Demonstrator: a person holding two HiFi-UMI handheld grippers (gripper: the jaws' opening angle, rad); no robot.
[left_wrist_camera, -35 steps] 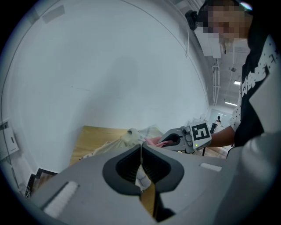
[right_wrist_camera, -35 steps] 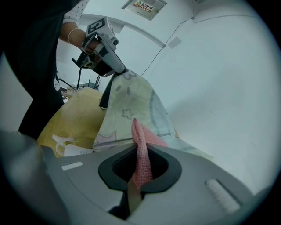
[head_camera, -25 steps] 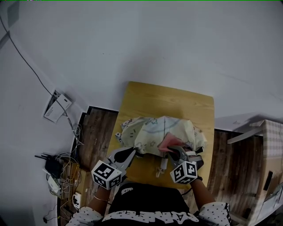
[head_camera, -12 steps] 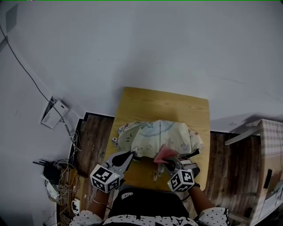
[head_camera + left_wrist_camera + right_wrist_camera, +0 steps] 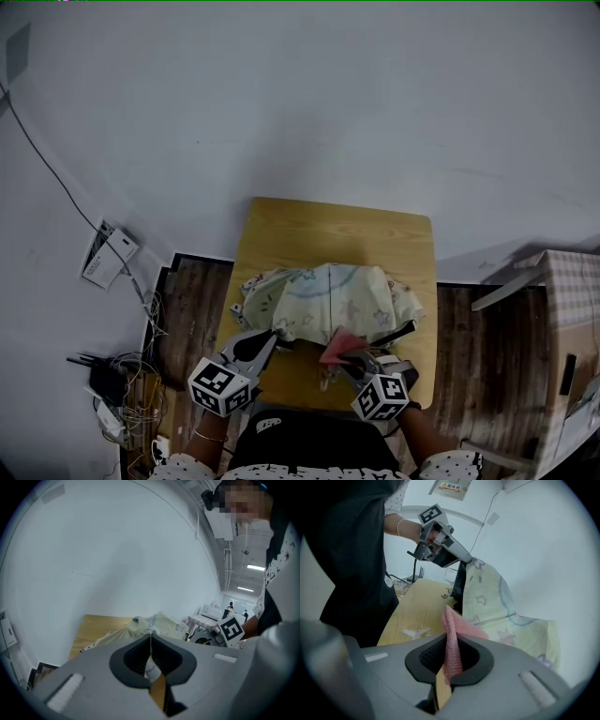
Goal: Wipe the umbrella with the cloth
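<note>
A pale, star-printed umbrella (image 5: 328, 298) lies collapsed across the near half of a small wooden table (image 5: 333, 225). My left gripper (image 5: 274, 336) is shut on the umbrella's fabric at its near left edge; in the left gripper view the fabric (image 5: 157, 622) runs into the closed jaws. My right gripper (image 5: 349, 361) is shut on a pink cloth (image 5: 337, 347), which rests against the umbrella's near edge. In the right gripper view the pink cloth (image 5: 453, 637) stands up from the jaws, with the umbrella (image 5: 501, 606) just beyond. There the left gripper (image 5: 465, 562) holds the fabric up.
The table stands against a white wall. A tangle of cables and power strips (image 5: 117, 375) lies on the wooden floor to the left, near a white box (image 5: 105, 258). A checked-cloth table (image 5: 572, 309) stands at the right edge.
My right gripper has drawn the pink cloth over the umbrella toward its near edge, closer to me. The left gripper has kept its hold in place. The head view has shifted slightly.
</note>
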